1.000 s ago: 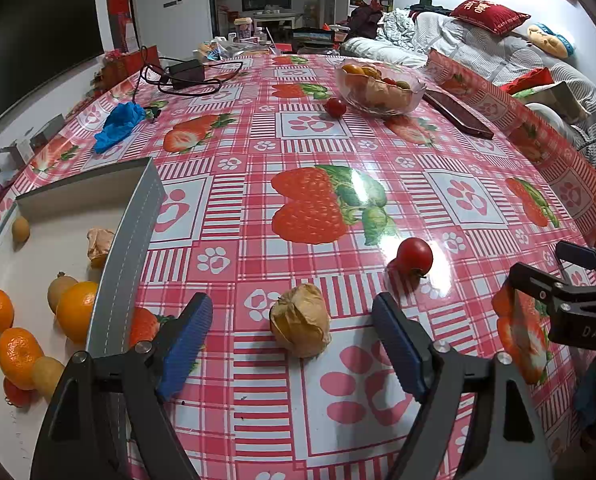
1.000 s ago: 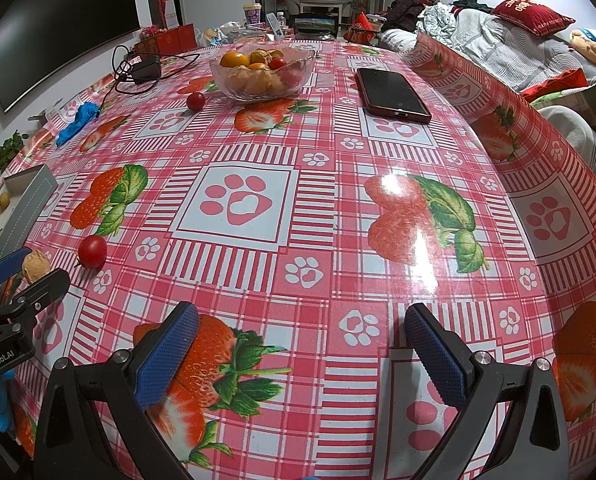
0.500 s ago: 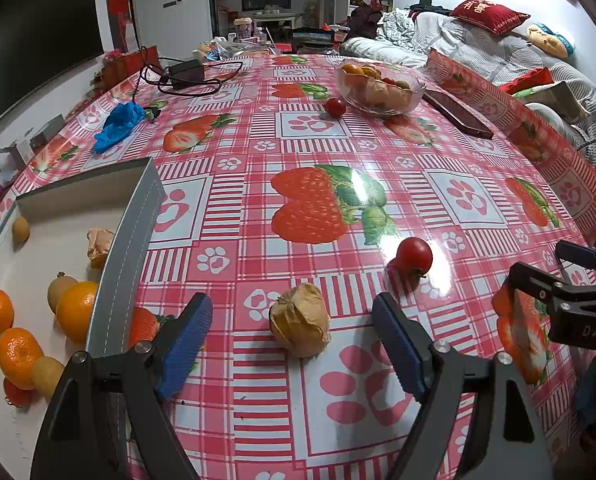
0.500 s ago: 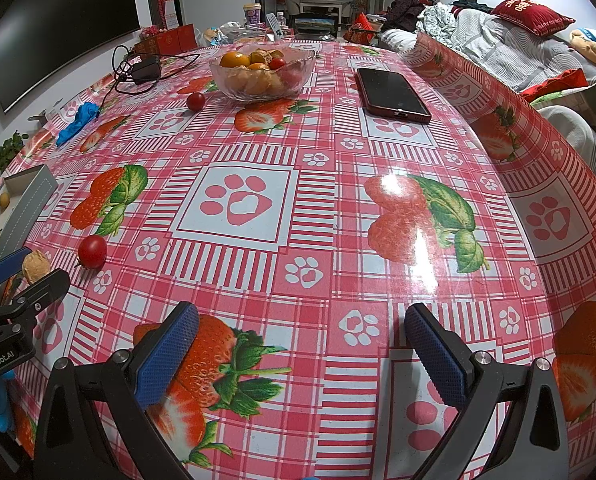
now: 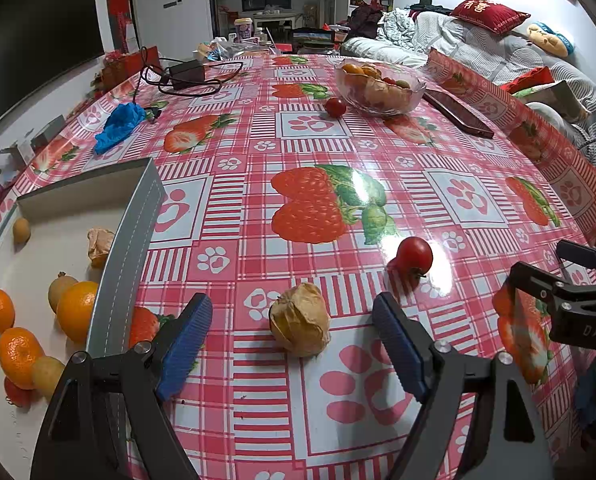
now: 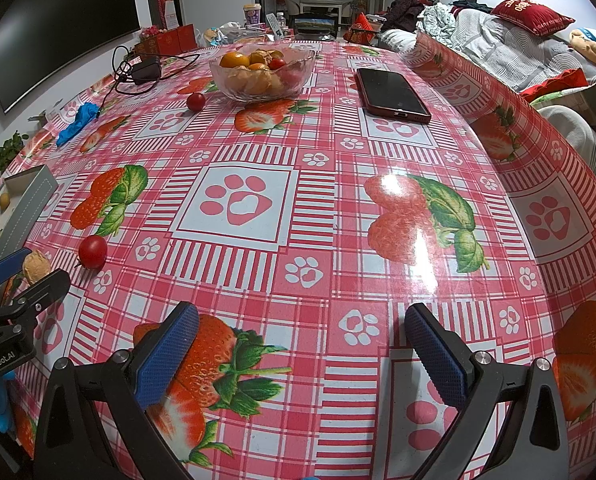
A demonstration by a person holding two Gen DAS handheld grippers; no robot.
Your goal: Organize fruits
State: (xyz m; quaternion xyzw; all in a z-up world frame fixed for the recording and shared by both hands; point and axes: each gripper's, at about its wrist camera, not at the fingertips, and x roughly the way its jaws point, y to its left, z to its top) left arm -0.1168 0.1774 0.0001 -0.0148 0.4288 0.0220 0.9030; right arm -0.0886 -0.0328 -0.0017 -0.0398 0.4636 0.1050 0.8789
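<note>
Spread across the whole top: glossy red-and-white checked tablecloth printed with strawberries and paw marks. At two o'clock, lying flat, dark smartphone in a red case. At ten o'clock, crumpled blue cloth. Near eleven o'clock, black power adapter with looped black cable. Beyond the far edge at twelve, clutter including a purple-lidded cup. At one o'clock, grey sofa with a red embroidered cushion.
</note>
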